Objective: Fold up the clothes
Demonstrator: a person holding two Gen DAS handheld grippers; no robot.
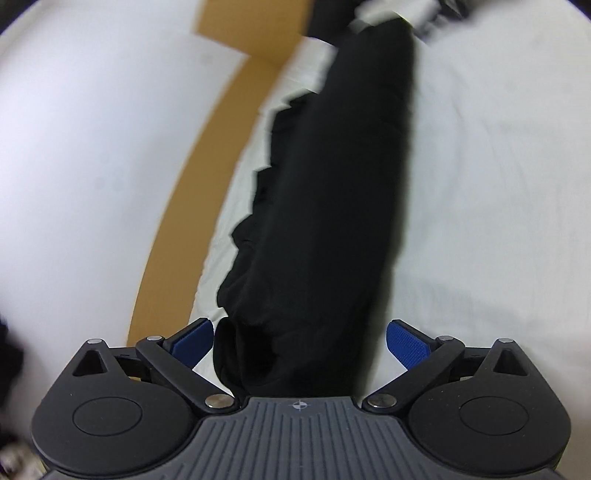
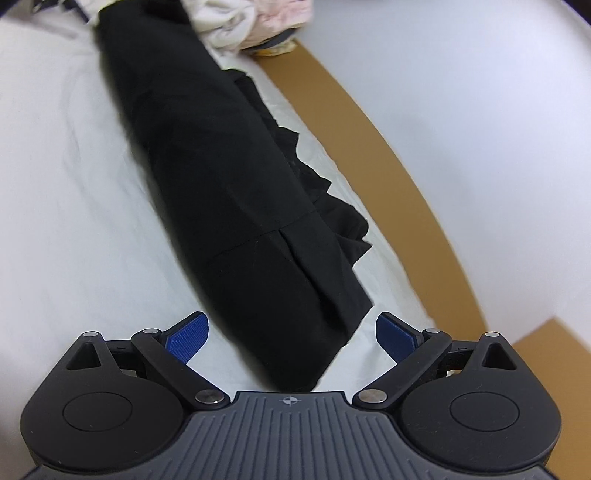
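A long black garment (image 1: pixel 325 206) lies folded lengthwise into a narrow strip on a white sheet (image 1: pixel 480 184). Its near end sits between the spread blue pads of my left gripper (image 1: pixel 300 341), which is open. In the right wrist view the same black garment (image 2: pixel 236 192) runs away from me with ruffled edges along its right side. Its near end lies between the blue fingers (image 2: pixel 186 338) of my right gripper (image 2: pixel 291 334), also open. Neither gripper presses on the cloth.
The white sheet (image 2: pixel 66 206) covers a bed with a brown wooden edge (image 2: pixel 388 147); a white wall (image 2: pixel 480 92) rises beyond it. A heap of white and pink clothes (image 2: pixel 243 26) lies at the garment's far end. The brown bed edge (image 1: pixel 207 162) and white wall (image 1: pixel 92 129) show on the left.
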